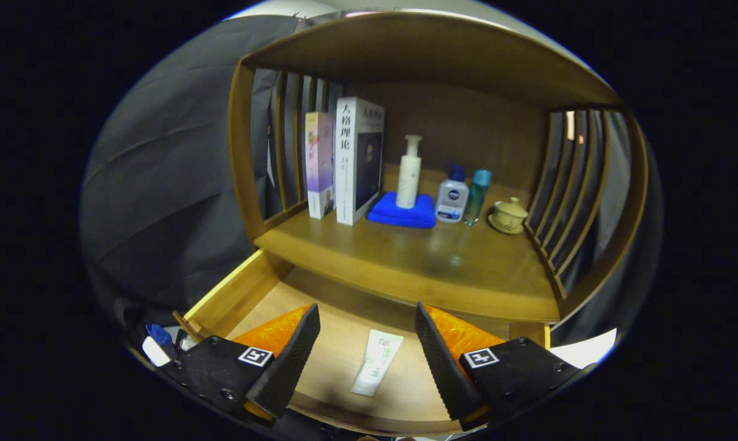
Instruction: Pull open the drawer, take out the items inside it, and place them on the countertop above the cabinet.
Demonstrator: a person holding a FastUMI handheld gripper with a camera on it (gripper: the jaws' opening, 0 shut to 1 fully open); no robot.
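Drawer (246, 294) pulled open, hand-held gripper (367, 321) spread wide and empty above the tube (377, 361): next, down and squeeze, then onto the bench (417, 260).

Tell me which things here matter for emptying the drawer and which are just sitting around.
Job: drawer, tube lying in it between the open jaws, gripper, countertop.
Just there: books, pump bottle, blue cloth, two small bottles, lidded cup.

The gripper (367, 334) hangs tilted downward with its jaws spread wide. Nothing is held between them. Both fingers (289, 361) touch nothing.
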